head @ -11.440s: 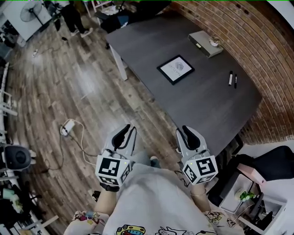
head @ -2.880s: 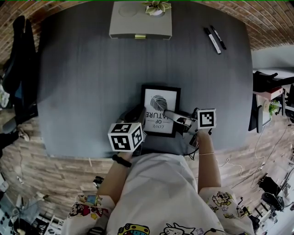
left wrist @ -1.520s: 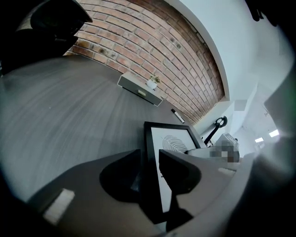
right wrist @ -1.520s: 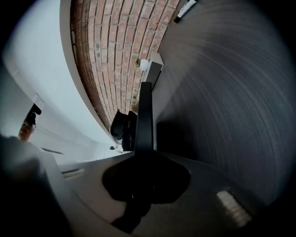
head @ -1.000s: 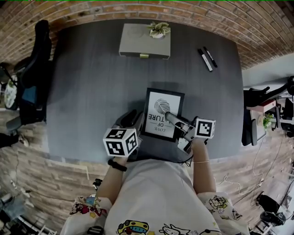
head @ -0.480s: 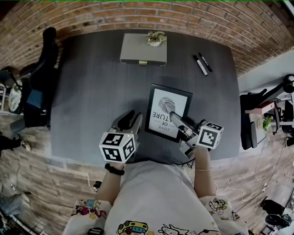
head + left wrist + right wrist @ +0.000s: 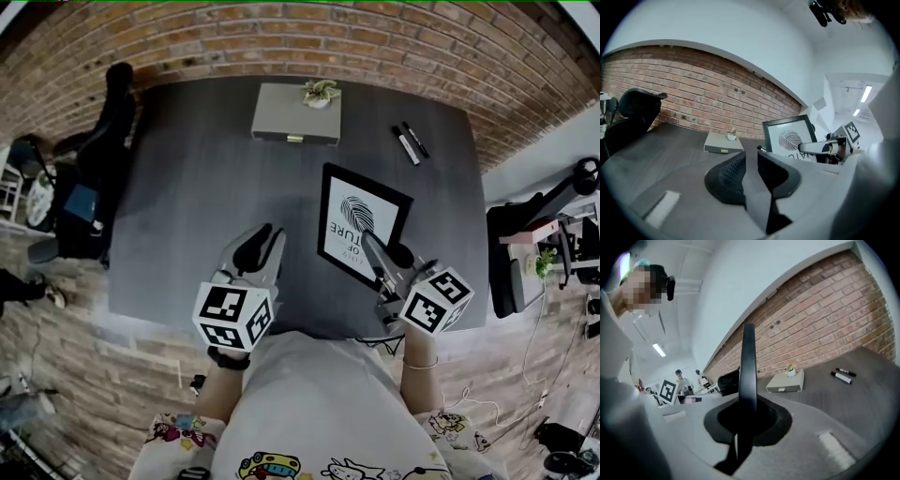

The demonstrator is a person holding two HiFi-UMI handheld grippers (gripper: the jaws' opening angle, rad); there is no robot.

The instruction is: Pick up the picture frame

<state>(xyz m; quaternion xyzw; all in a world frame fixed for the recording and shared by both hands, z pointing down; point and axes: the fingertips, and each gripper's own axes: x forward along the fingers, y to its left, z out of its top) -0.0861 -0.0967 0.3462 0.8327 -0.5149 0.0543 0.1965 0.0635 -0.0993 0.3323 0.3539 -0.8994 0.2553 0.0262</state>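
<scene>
The black picture frame (image 7: 361, 225) with a fingerprint print is off the dark table (image 7: 187, 206), tilted, with my right gripper (image 7: 370, 246) shut on its near edge. In the right gripper view the frame (image 7: 749, 362) stands edge-on, pinched between the jaws of the right gripper (image 7: 749, 414). My left gripper (image 7: 267, 236) hovers left of the frame, apart from it. Its jaws are closing with a narrow gap and nothing between them, as the left gripper view shows at the left gripper (image 7: 751, 161). That view also shows the frame (image 7: 790, 138) held upright to the right.
A flat grey box (image 7: 296, 114) with a small plant (image 7: 321, 91) sits at the table's far side by the brick wall. Two markers (image 7: 408, 142) lie at the far right. A black chair (image 7: 103, 141) stands at the table's left end.
The frame has been lifted off the table and tilted, rising with the right gripper. The left gripper has also risen and its jaws have narrowed.
</scene>
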